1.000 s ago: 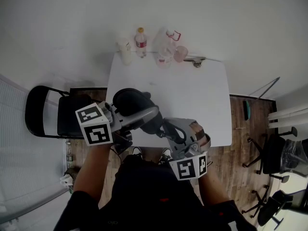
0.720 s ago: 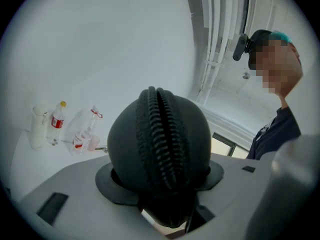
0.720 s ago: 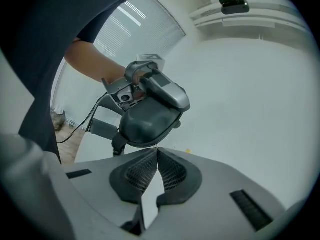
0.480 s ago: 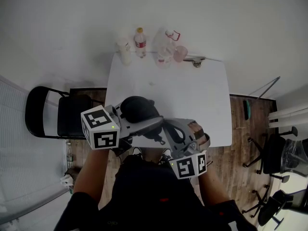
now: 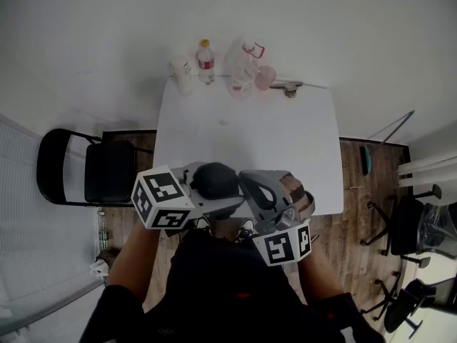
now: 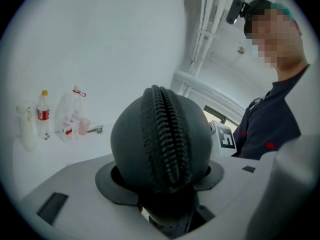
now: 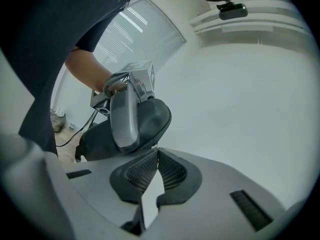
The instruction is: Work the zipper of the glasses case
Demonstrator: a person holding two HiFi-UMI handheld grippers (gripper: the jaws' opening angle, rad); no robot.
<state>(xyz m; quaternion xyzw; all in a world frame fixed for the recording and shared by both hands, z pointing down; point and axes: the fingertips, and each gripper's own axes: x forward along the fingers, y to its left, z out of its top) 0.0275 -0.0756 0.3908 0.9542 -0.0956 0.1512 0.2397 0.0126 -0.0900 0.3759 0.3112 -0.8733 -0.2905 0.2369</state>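
The black glasses case point(image 5: 214, 179) is clamped between the jaws of my left gripper point(image 5: 211, 189), low over the near edge of the white table point(image 5: 285, 141). In the left gripper view the case point(image 6: 162, 134) fills the middle, and its zipper point(image 6: 165, 129) runs up the rounded end with the teeth closed. My right gripper point(image 5: 244, 179) comes in from the right with its jaws shut. In the right gripper view its tips point(image 7: 157, 151) meet at the seam of the case point(image 7: 145, 121) and pinch a small bright zipper pull point(image 7: 156, 146).
At the table's far edge stand a red-labelled bottle point(image 5: 206, 61), a white container point(image 5: 182, 73), a clear jug point(image 5: 241, 66), a pink cup point(image 5: 265, 77) and a metal fitting point(image 5: 289, 89). A black chair point(image 5: 100, 170) stands left of the table. More chairs point(image 5: 403, 227) are at the right.
My left gripper has carried the case down and nearer to me, up against the right gripper, and has rolled. The right gripper has stayed put.
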